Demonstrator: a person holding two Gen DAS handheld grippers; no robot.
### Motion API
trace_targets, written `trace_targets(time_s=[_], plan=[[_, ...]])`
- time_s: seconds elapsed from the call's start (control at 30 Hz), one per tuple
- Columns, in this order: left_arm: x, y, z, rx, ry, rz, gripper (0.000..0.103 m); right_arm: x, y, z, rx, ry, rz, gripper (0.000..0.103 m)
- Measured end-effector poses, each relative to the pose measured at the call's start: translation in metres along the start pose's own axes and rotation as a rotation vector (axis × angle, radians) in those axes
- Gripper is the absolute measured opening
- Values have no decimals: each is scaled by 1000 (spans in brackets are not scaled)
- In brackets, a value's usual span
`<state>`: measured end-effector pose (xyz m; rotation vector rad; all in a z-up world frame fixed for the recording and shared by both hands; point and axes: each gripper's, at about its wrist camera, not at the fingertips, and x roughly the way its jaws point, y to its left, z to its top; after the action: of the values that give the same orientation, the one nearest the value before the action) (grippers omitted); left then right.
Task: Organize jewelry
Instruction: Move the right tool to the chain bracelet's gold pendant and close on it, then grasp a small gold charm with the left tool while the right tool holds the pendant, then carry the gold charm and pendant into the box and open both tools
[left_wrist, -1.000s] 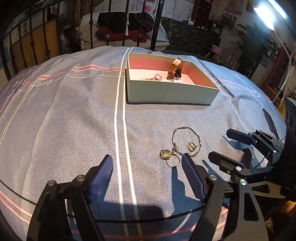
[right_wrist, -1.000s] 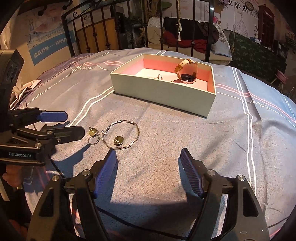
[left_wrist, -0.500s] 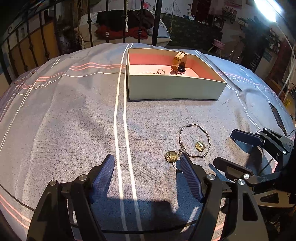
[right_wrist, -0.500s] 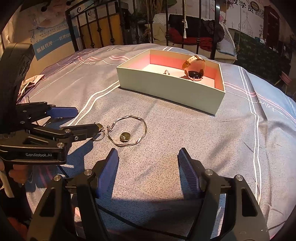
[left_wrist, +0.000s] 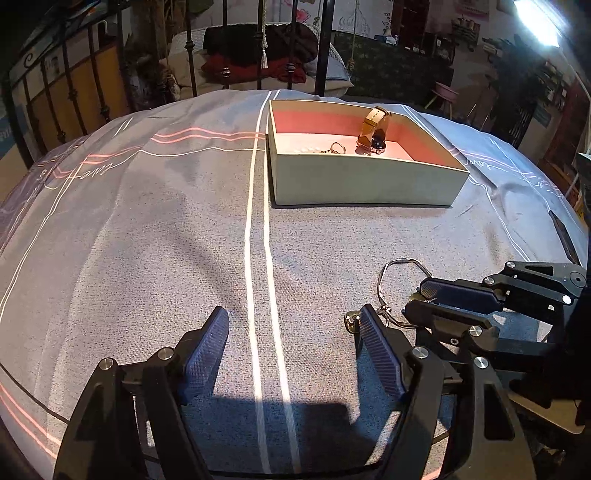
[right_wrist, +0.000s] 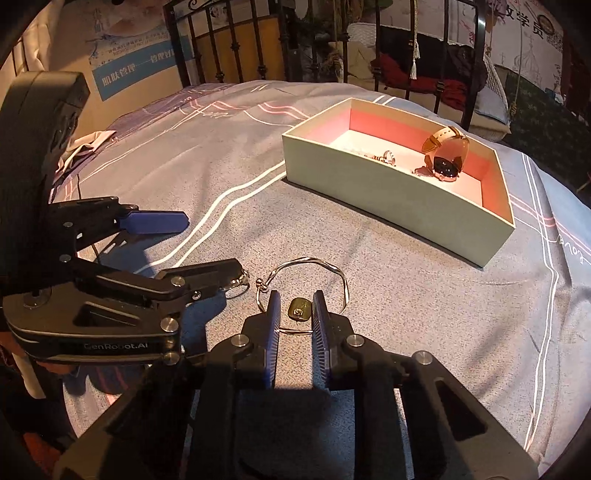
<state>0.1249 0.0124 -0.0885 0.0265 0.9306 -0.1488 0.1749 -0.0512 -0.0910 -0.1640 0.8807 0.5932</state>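
A silver bracelet (right_wrist: 306, 263) lies on the grey bedspread, with a small gold ring piece (right_wrist: 300, 308) inside its loop. My right gripper (right_wrist: 294, 314) has narrowed around the gold piece, with a small gap on each side. Another gold ring (left_wrist: 351, 320) lies by the right finger of my left gripper (left_wrist: 293, 332), which is open and empty. The bracelet also shows in the left wrist view (left_wrist: 402, 263). A pale box (right_wrist: 391, 192) with a pink lining holds a watch (right_wrist: 445, 155) and small jewelry (right_wrist: 386, 157).
The box also shows in the left wrist view (left_wrist: 362, 181) at the far middle of the bed. A black iron bed frame (left_wrist: 258, 48) stands behind it. The two grippers are close together near the bracelet.
My right gripper has moved forward over the bracelet and narrowed its jaws around the gold piece. My left gripper has crept forward, its right finger now beside the other gold ring.
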Motion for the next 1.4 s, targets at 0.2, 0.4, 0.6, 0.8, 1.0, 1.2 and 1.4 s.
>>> trace_targets(time_s=[0.2,0.4,0.6,0.8,1.0,1.2,1.4], plan=[[-3,-4,-4,28,0,-21,70,2,2,-2,-25,25,-7,16],[-2,-10,-4,50,0,-27,70,-3,-3,-8,-18,5,-22,5],[1,-10,0,53,-16,-15,53,-4,-3,-9,-16,0,-18,5],[1,-12,1,72,-36,-24,20,-6,-3,-10,-16,-6,-15,5],[-3,-3,3,18,-46,-71,13,-9,-5,-10,-10,-20,-3,5],[-14,6,5,-44,-77,-113,13,-14,-6,-10,-2,-42,1,5],[-23,13,14,-88,-82,-149,13,-22,-12,-8,40,-78,19,5]])
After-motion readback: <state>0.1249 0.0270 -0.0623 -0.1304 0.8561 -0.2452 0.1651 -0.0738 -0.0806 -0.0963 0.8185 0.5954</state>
